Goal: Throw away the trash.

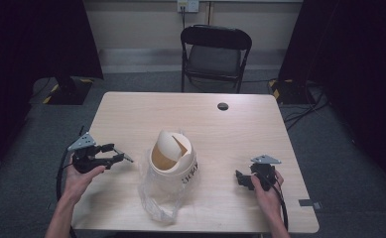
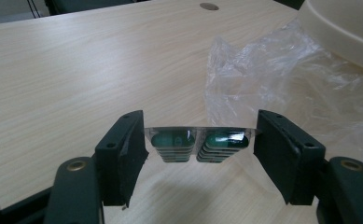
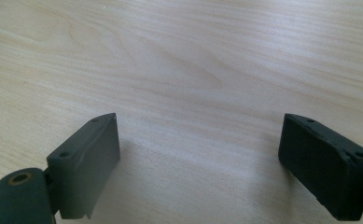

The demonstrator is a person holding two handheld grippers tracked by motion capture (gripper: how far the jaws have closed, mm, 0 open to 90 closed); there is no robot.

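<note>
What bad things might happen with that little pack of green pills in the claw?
The left gripper pinches the pill pack just by its edges, so it might bend or slip out. The crinkly plastic bag lies right ahead and could snag the jaws. The bin has a swinging lid, so the pack might bounce off.

— What's on the table (image 1: pixel 131 106)?
— A bin (image 1: pixel 173 157) near the middle, in a plastic bag (image 1: pixel 156 198). The left gripper (image 1: pixel 117 154) holds a blister pack (image 2: pixel 198 144) left of it; the right gripper (image 1: pixel 240 178) is on its right.
— Behind?
— A chair (image 1: pixel 215 54).
</note>
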